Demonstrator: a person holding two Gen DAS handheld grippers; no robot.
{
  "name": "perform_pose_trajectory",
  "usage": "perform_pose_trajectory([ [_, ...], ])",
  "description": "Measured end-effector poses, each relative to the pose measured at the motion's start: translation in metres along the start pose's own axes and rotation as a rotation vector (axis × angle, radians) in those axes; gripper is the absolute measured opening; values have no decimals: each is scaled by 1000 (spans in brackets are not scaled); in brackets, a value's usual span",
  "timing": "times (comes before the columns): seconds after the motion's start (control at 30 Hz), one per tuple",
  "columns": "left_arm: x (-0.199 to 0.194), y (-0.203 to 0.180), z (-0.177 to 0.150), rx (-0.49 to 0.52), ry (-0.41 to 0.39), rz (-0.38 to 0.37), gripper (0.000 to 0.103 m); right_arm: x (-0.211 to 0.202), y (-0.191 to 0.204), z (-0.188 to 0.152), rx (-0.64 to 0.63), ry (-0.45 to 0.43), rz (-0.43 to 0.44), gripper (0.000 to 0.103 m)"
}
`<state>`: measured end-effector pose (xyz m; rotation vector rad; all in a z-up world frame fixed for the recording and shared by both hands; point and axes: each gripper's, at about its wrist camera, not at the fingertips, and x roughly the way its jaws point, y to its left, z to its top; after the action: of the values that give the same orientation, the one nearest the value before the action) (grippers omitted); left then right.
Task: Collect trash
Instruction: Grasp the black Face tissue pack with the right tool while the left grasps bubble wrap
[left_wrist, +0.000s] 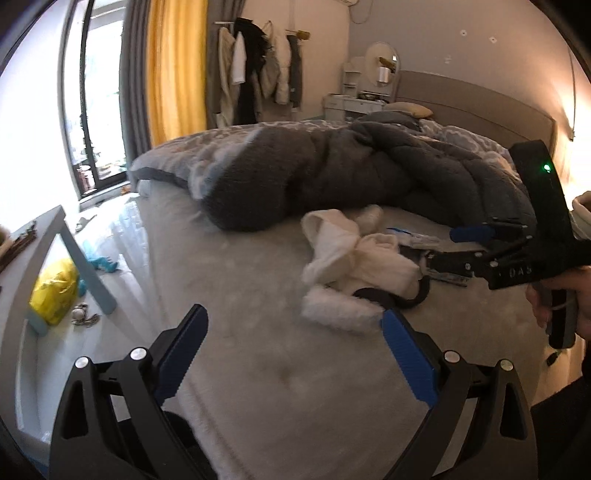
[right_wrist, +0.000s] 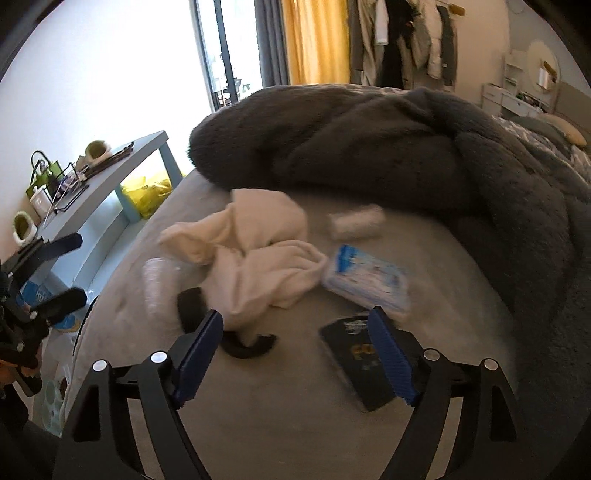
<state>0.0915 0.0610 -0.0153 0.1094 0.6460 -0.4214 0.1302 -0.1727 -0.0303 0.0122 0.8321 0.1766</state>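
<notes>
On the pale bed (right_wrist: 295, 424) lie a black packet (right_wrist: 354, 365), a blue-and-white tissue pack (right_wrist: 365, 280), a crumpled clear wrapper (right_wrist: 354, 221) and a clear plastic cup (right_wrist: 159, 280) around a heap of white cloth (right_wrist: 251, 258). A black band (right_wrist: 243, 345) curls under the cloth. My right gripper (right_wrist: 295, 350) is open above the sheet, its right finger overlapping the black packet's edge, with no pad pressing on anything. From the left wrist it shows at the right (left_wrist: 443, 245), beside the white cloth (left_wrist: 354, 254). My left gripper (left_wrist: 295, 350) is open and empty over bare sheet.
A dark grey duvet (left_wrist: 332, 173) is bunched across the bed behind the cloth. A blue-grey side table (right_wrist: 92, 199) stands left of the bed with a yellow bag (right_wrist: 147, 192) under it. A hand (left_wrist: 554, 299) holds the right gripper's handle.
</notes>
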Motion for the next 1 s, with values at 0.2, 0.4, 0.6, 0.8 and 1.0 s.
perform_pose_trajectory([
  [0.2, 31, -13, -1, 49, 49, -60, 97, 4, -25, -3, -13, 26, 42, 84],
  [0.4, 56, -19, -8, 69, 96, -121, 97, 9, -43, -12, -62, 72, 99, 85],
  [0.6, 68, -22, -9, 51, 100, -157, 95, 13, -61, -24, -77, 103, 100, 85],
  [0.8, 75, -27, -7, 41, 99, -165, 80, 12, -72, -31, -71, 106, 104, 85],
  [1.0, 80, -33, -5, 55, 108, -165, 69, 16, -74, -32, -84, 119, 100, 85],
])
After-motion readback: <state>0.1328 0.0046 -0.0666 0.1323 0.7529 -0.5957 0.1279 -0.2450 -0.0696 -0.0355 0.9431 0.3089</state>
